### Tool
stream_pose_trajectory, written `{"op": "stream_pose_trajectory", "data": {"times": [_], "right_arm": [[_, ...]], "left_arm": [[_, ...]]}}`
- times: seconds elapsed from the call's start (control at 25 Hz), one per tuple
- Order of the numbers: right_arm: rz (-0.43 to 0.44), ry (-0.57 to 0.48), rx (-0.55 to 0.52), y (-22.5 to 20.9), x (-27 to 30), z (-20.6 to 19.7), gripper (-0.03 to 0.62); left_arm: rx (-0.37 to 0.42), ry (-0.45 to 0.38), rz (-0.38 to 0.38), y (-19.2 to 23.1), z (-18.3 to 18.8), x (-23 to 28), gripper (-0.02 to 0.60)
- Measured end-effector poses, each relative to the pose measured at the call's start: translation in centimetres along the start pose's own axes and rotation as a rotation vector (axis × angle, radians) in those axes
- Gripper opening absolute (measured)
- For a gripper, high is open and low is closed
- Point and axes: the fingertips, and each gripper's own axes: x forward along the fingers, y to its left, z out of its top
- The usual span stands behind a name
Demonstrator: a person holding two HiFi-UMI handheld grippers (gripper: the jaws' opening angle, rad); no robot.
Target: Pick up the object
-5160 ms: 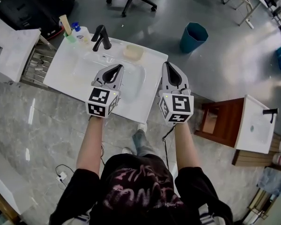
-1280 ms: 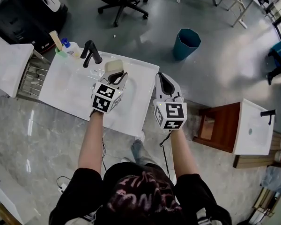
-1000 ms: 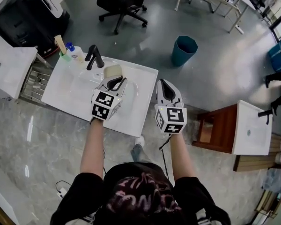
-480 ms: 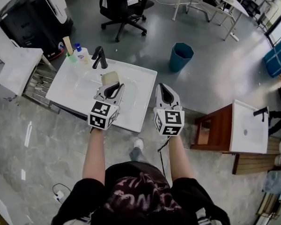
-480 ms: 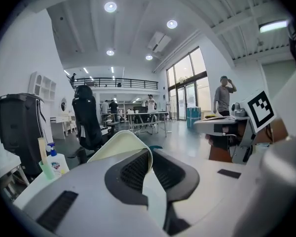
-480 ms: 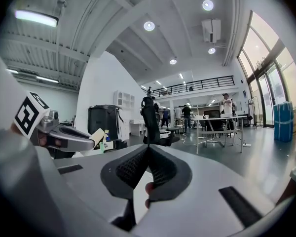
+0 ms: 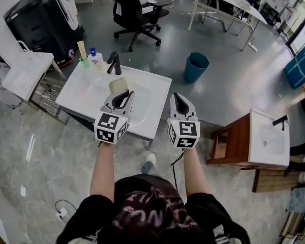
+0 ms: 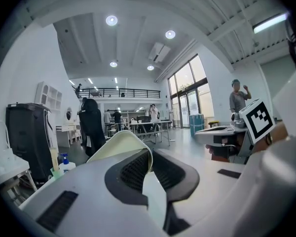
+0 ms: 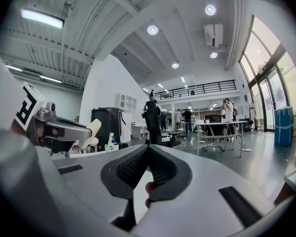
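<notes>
The object, a cream shallow dish [image 7: 118, 84], is lifted off the white sink [image 7: 81, 95] and hangs over its basin. My left gripper [image 7: 120, 91] is shut on the dish's near edge. In the left gripper view the dish [image 8: 119, 141] sticks out past the fingertips of the left gripper [image 8: 149, 154], tilted up. My right gripper [image 7: 174, 96] hovers beside the sink's right edge, shut, with nothing in it. The right gripper view shows that right gripper [image 9: 148, 149] with its tips together, and the dish [image 9: 93, 127] held out at the left.
A black faucet [image 7: 114, 62], a soap bottle [image 7: 95, 60] and a green cup [image 7: 84, 61] stand at the sink's back. A metal rack [image 7: 44, 91] is on its left. A blue bin [image 7: 195, 66], an office chair [image 7: 134, 14] and a second sink [image 7: 267, 139] stand around.
Five seconds ago the dish lay on the sink's back right rim with both grippers near the front edge. Now it is up in the left gripper. Over the last second the hold is unchanged.
</notes>
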Motion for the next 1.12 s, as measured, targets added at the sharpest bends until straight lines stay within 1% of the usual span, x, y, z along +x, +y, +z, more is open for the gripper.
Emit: {"op": "stream_pose_trajectory", "data": {"times": [0.36, 0.64, 1.12], "right_arm": [[0.002, -0.024, -0.004, 1.1, -3.0, 1.1, 0.015], [0.006, -0.031, -0.009, 1.3, -4.0, 1.6, 0.015], [0.01, -0.035, -0.024, 1.8, -4.5, 2.0, 0.015]], "left_arm": [[0.006, -0.055, 0.026, -1.4, 1.6, -3.6, 0.04], [0.012, -0.088, 0.029, -2.2, 2.9, -4.8, 0.04], [0.007, -0.11, 0.046, -1.9, 3.4, -5.9, 0.04]]}}
